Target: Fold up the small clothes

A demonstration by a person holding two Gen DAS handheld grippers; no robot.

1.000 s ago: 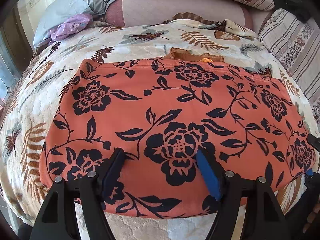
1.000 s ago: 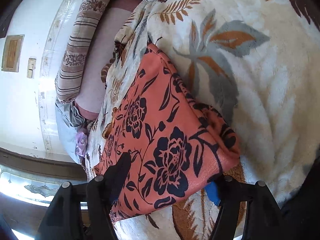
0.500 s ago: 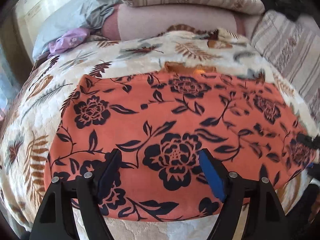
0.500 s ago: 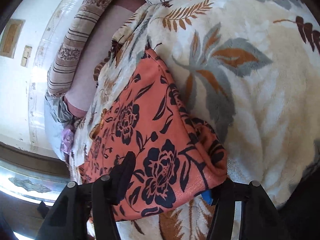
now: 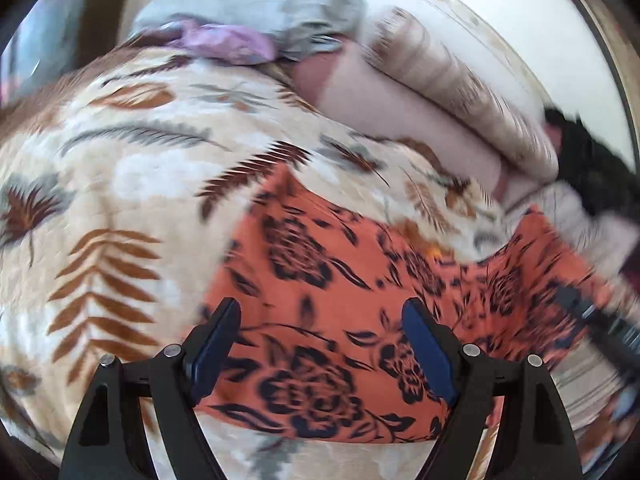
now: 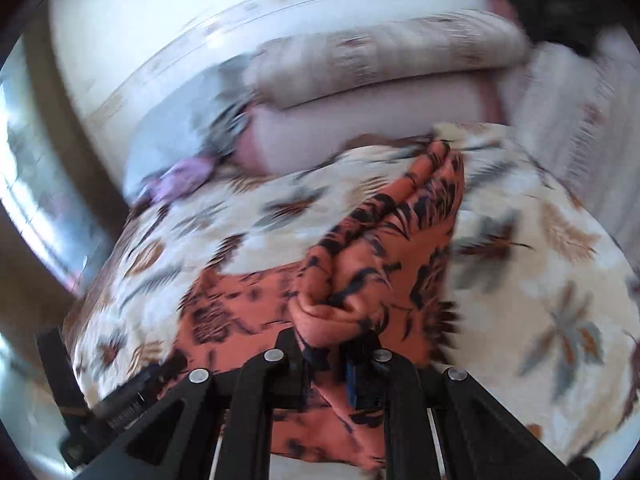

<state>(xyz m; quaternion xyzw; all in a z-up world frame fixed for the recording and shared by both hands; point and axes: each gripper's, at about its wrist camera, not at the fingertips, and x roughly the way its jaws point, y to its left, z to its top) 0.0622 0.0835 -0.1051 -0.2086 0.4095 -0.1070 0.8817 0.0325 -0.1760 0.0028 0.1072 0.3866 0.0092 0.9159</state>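
Note:
An orange garment (image 5: 320, 248) with black flowers lies on a cream leaf-print blanket (image 5: 120, 184). In the left wrist view my left gripper (image 5: 320, 308) hovers over the garment's near left part. Its jaws are opening, and the cloth shows between the blue pads (image 5: 428, 348) without being pinched. In the right wrist view my right gripper (image 6: 330, 340) has its jaws closing on a bunched fold of the orange garment (image 6: 380, 240). That fold is lifted off the blanket into a ridge. Both views are motion-blurred.
Striped pillows (image 6: 380, 60) and a pink cushion (image 6: 340, 128) line the far side of the bed by the white wall. A grey cloth (image 5: 260, 4) and a purple cloth (image 5: 224, 40) lie at the far left. Something black (image 5: 592, 168) sits at the far right.
The right gripper has rolled, closed on the garment's right edge and raised it into a fold. The left gripper has swung and tilted, with its fingers a little wider apart.

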